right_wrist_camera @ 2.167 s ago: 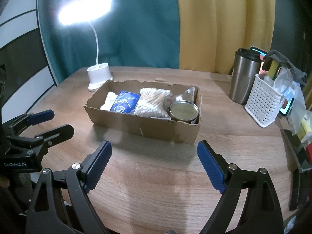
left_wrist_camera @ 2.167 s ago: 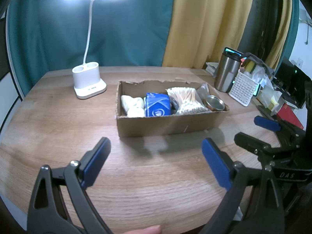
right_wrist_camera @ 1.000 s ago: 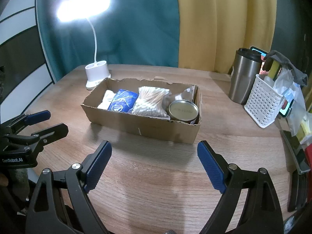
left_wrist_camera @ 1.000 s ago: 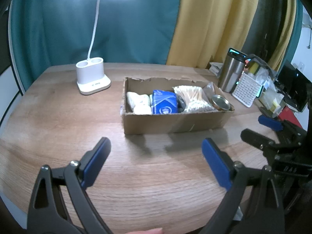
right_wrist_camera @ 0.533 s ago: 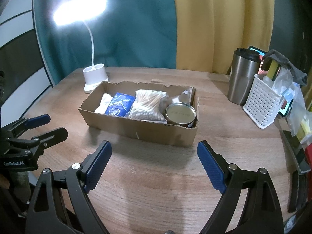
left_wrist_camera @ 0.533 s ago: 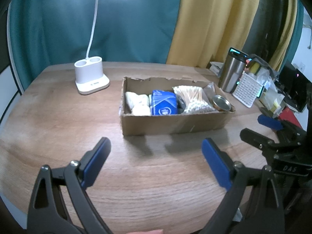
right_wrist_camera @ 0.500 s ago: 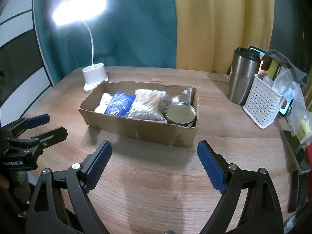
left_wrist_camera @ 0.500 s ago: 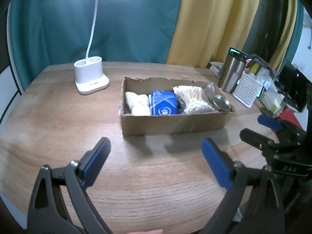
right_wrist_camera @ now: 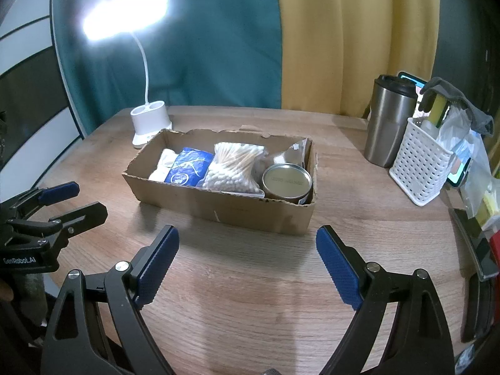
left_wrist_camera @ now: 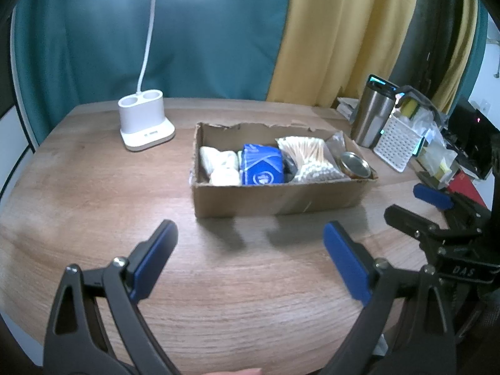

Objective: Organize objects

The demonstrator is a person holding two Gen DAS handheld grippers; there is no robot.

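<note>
I hold my left tool [left_wrist_camera: 250, 250] and right tool [right_wrist_camera: 247, 256] spread wide and empty above the surface [right_wrist_camera: 250, 297], facing the box [right_wrist_camera: 225, 209] of packed items, ready to reach in.

A home desk: wooden tabletop [right_wrist_camera: 250, 297], lit desk lamp [right_wrist_camera: 150, 122], curtains [right_wrist_camera: 353, 37], steel tumbler [right_wrist_camera: 390, 125].

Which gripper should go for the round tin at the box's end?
Right, probably. The tin lies at the end of the cardboard box nearest the right gripper, which is open and empty. The left gripper, also open, faces the opposite end.
</note>
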